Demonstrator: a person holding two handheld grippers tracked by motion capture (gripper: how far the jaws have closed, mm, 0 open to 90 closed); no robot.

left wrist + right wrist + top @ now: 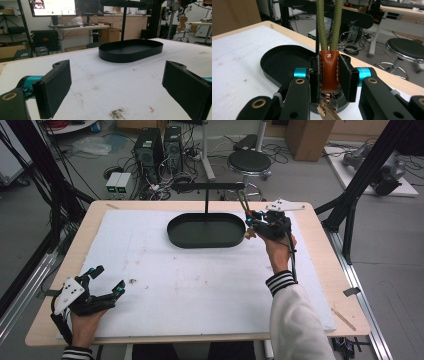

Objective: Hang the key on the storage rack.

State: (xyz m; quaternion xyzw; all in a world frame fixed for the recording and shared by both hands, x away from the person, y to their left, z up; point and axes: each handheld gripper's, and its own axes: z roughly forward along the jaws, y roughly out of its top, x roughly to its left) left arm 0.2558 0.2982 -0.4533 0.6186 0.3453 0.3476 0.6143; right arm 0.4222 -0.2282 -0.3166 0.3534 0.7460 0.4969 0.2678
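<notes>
My right gripper [329,75] is shut on a brown leather key fob [329,72]. A green rope loop [327,25] rises from the fob and keys [328,110] dangle below it. Seen from above, the right gripper [248,222] hovers at the right end of the black oval tray [200,237]. The rope [243,201] reaches up to the right end of the stand's black crossbar [207,185]; whether it is around the bar I cannot tell. My left gripper [109,278] rests open at the table's front left with nothing between its jaws [115,90]. The tray [130,50] lies far ahead of it.
A white foam sheet [150,270] covers the wooden table [320,235]. The stand's post [206,202] rises from the tray's far side. Behind the table are a black stool [249,162], computer towers [157,147] and floor cables. Black frame posts [360,175] flank the table.
</notes>
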